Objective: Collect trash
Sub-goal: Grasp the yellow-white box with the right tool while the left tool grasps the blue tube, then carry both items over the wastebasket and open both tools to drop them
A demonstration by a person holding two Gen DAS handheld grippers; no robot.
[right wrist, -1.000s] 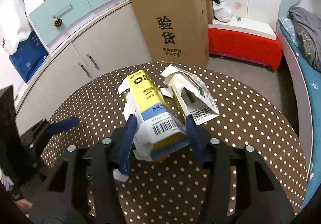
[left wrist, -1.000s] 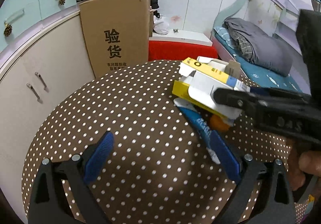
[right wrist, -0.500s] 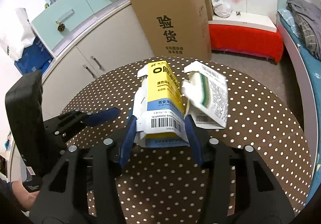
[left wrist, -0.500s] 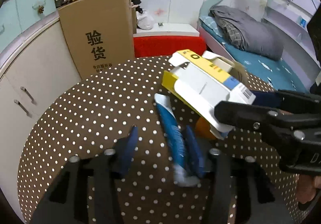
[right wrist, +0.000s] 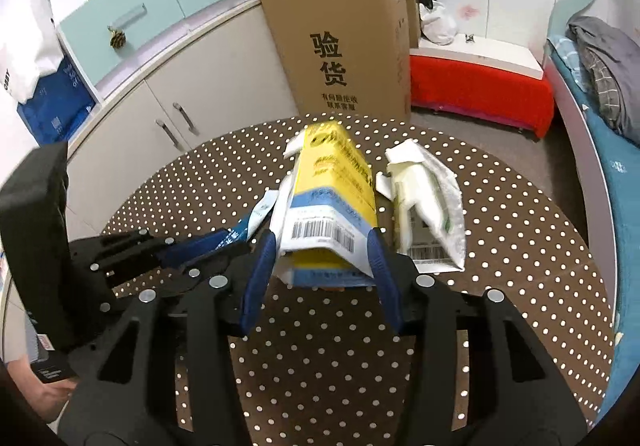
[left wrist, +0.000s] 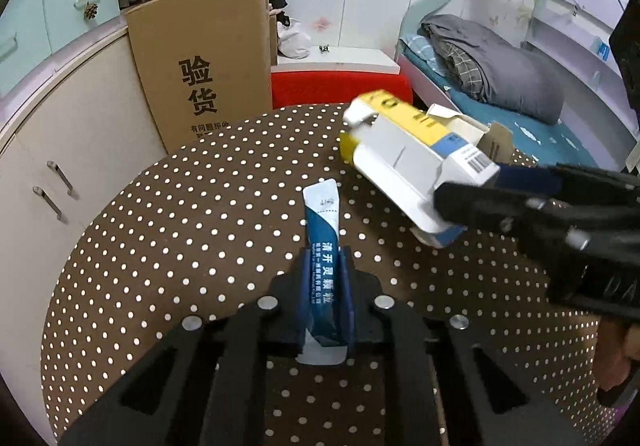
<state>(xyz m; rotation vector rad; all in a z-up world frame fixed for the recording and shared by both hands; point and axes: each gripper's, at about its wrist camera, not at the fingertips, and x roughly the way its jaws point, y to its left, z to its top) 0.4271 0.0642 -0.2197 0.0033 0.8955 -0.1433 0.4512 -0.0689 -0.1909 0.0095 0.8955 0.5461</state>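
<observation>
Above the polka-dot bench [left wrist: 168, 230], a blue sachet [left wrist: 325, 246] is pinched by the left gripper [left wrist: 325, 286] and a yellow carton [right wrist: 332, 206] clamped by the right gripper [right wrist: 320, 270]; the white-green carton [right wrist: 430, 214] lies uncollected, so a bin, unseen, is presumably needed next.

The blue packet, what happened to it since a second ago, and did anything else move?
The left gripper swung over, closed its open fingers on the blue packet and now holds it. The right gripper kept hold of the yellow box and lifted it higher. The white-green box stayed by the right gripper; the dotted table and cardboard carton stayed put.
</observation>
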